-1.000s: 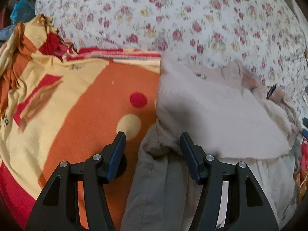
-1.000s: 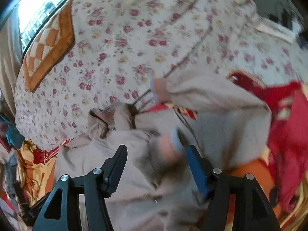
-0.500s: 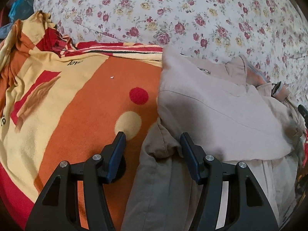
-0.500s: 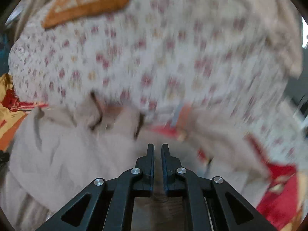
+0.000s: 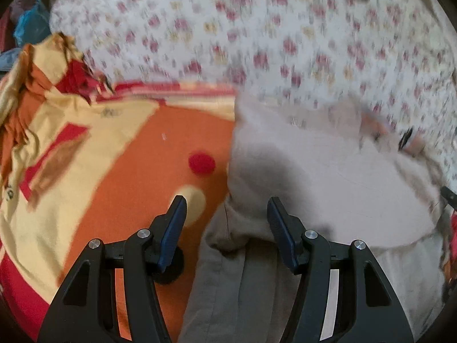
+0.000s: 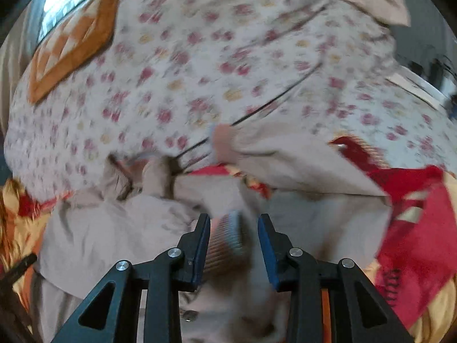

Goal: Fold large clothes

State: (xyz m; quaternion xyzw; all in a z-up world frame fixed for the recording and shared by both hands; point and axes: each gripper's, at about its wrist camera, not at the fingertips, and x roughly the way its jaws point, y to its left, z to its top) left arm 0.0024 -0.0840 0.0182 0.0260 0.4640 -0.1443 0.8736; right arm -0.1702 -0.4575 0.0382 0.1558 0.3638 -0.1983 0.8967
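Note:
A beige jacket (image 5: 328, 171) lies partly folded on an orange, yellow and red blanket (image 5: 114, 157). My left gripper (image 5: 225, 211) is open over the jacket's left edge, where a fold bunches between the fingers. In the right wrist view the jacket (image 6: 114, 228) spreads below, one sleeve (image 6: 285, 160) stretched to the right with a pink cuff. My right gripper (image 6: 234, 228) is open, with the other sleeve's striped ribbed cuff (image 6: 228, 234) lying between its fingers. Both views are motion-blurred.
A white floral bedsheet (image 5: 257, 28) covers the bed beyond the jacket; it also shows in the right wrist view (image 6: 200, 71). An orange patterned pillow (image 6: 71, 48) lies at the far left. Red blanket folds (image 6: 414, 214) lie at the right.
My right gripper was shut half a second ago and is open now, swung back over the striped cuff. My left gripper stays open over the jacket edge, with the view shifting slightly.

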